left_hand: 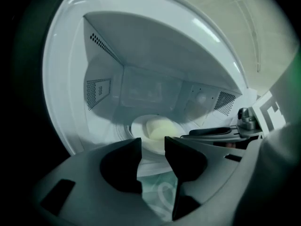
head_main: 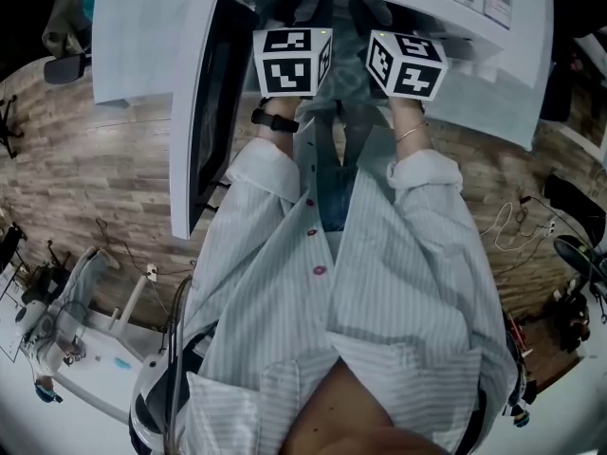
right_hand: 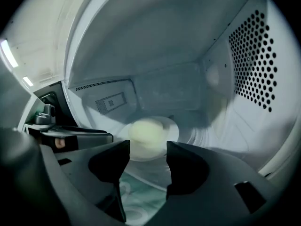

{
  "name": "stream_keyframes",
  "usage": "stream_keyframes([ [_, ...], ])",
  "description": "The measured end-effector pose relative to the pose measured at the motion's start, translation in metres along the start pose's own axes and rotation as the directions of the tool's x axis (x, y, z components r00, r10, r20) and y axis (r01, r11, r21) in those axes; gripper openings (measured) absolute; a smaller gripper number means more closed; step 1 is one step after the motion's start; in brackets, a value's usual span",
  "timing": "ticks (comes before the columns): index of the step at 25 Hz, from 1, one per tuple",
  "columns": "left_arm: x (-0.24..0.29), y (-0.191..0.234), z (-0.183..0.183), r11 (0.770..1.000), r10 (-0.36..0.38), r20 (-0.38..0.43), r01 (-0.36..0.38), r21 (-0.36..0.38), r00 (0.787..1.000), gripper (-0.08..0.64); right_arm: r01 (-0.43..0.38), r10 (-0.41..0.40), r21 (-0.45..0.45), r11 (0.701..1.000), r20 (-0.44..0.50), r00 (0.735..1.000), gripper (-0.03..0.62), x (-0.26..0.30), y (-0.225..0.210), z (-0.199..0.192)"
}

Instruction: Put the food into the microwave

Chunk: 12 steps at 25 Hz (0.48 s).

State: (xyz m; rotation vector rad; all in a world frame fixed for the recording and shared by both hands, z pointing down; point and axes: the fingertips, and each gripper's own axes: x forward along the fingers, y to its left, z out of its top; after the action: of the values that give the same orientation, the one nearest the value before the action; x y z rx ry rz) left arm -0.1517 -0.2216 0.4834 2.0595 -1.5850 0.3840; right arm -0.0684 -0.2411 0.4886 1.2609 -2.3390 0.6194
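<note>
The pale yellow food [left_hand: 160, 128] is seen on a white plate [left_hand: 137, 126], and the plate is set on the floor of the microwave [left_hand: 141, 86], about midway between the side walls and nearer the back wall than the front sill. In the right tool view the food is blurred. Perforated vents [right_hand: 254, 60] are seen in the microwave's side walls, and a label patch [right_hand: 112, 101] is seen on the back wall.

The left tool [left_hand: 152, 142] is held at the front opening with its jaws spread. Nothing is pinched between them, and only the sill and a green patterned surface [left_hand: 157, 192] are seen through the gap. The right tool [right_hand: 148, 145] is held just beside it, also with jaws spread and nothing gripped. Both tools are pointed into the cavity at the plate, and neither is touching it. Each tool is caught at the edge of the other's view.

From the head view, the microwave door [head_main: 204, 112] is seen swung open at the left, and the two marker cubes [head_main: 292, 60] are side by side at the opening. A striped shirt [head_main: 379, 282] is worn by the person, and a wooden floor [head_main: 95, 178] is seen below.
</note>
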Motion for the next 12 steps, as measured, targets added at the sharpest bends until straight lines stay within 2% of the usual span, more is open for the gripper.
stream_keyframes([
  [5,-0.016,-0.012,0.007,0.999,-0.045,0.038,0.046,-0.022,0.998,0.144,-0.041,0.041,-0.008,0.999,0.025,0.999,0.231,-0.01,0.013,0.007],
  [12,-0.036,-0.016,0.012,0.998,-0.053,0.06,0.054,-0.015,0.997,0.087,-0.051,0.053,-0.036,0.998,0.052,0.997,0.146,-0.024,0.023,0.012],
])
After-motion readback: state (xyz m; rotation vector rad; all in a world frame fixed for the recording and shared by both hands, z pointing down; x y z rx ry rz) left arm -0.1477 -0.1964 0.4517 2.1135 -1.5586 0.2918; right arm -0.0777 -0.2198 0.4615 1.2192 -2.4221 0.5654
